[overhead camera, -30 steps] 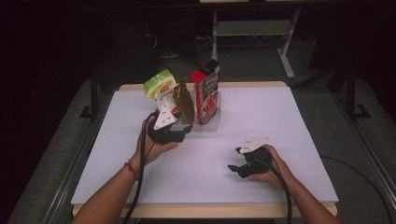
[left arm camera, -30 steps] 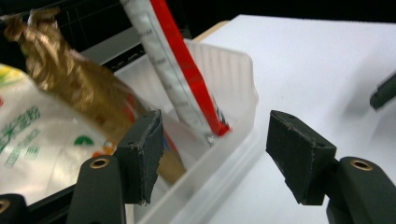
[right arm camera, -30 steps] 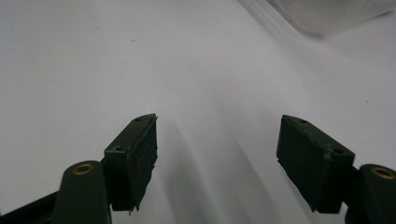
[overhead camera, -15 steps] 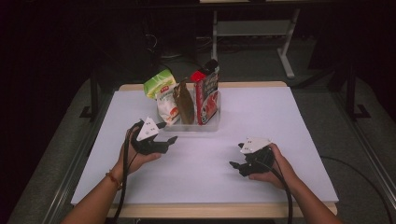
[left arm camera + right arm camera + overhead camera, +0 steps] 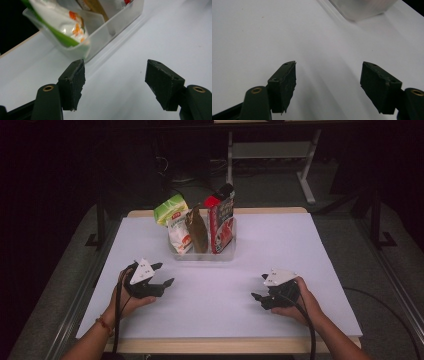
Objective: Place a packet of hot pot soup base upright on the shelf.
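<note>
A clear plastic bin (image 5: pixel 205 255) stands at the table's far middle. It holds a green-and-white bag (image 5: pixel 172 212), a white bag (image 5: pixel 179 232), a brown pouch (image 5: pixel 197 230) and a red-and-black bag (image 5: pixel 222 220), all upright. My left gripper (image 5: pixel 167 274) rests low over the table, near left of the bin. Its jaws have just been opening and nothing is between them (image 5: pixel 115 82). The bin's corner (image 5: pixel 117 22) and a green-and-white bag (image 5: pixel 60 22) lie just ahead of it. My right gripper (image 5: pixel 257 286) sits open and empty at the near right (image 5: pixel 328 85).
The white table top (image 5: pixel 310 250) spreads wide around the bin, with a wooden edge at the front. The bin's corner (image 5: pixel 362 8) shows far ahead in the right gripper view. Dark floor and a metal frame (image 5: pixel 305 175) lie beyond the table.
My left gripper has drawn back from the bin toward the near left and come down close to the table. The right hand has stayed put.
</note>
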Action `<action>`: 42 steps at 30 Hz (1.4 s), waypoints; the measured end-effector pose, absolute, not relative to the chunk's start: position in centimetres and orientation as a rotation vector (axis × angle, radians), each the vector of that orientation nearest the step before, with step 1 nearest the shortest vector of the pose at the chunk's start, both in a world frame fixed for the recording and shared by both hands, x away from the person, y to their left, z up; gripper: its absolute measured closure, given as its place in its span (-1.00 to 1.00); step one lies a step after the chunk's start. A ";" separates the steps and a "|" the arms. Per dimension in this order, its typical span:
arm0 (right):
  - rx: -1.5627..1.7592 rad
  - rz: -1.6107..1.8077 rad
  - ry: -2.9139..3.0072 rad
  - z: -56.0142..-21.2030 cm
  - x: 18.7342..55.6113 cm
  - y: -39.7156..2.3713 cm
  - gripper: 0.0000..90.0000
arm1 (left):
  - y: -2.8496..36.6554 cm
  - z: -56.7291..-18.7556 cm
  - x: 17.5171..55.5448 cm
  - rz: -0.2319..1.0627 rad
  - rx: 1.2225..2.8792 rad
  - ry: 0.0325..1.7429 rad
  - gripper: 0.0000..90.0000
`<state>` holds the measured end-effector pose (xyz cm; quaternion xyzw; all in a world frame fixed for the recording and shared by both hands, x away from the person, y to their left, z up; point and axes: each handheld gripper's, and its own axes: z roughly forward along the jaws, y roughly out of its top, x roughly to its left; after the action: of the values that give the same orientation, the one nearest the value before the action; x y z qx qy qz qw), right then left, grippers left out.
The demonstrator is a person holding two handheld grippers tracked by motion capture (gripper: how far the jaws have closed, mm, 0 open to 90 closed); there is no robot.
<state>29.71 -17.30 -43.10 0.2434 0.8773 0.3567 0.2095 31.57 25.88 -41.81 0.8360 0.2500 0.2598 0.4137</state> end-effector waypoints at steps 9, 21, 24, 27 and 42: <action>0.722 1.047 2.386 -43.9 28.2 -19.8 -0.39 | 28.4 -43.6 29.8 0.636 2.093 0.683 -0.37; 0.800 1.092 2.295 -44.3 27.1 -22.9 -0.39 | 31.4 -44.7 28.0 0.606 2.037 0.749 -0.41; 0.822 1.095 2.280 -44.5 26.8 -23.7 -0.40 | 32.4 -44.5 27.6 0.617 1.997 0.784 -0.43; 0.846 1.098 2.259 -44.6 26.3 -24.4 -0.41 | 33.3 -44.2 27.0 0.639 1.959 0.807 -0.44; 0.927 1.127 2.141 -44.6 24.4 -26.8 -0.42 | 36.0 -43.7 24.6 0.648 1.885 0.859 -0.51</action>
<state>24.39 -26.81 -44.60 0.3444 0.7952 0.4185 0.2720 24.55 36.02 -43.69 0.7681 0.3499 0.2640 0.4668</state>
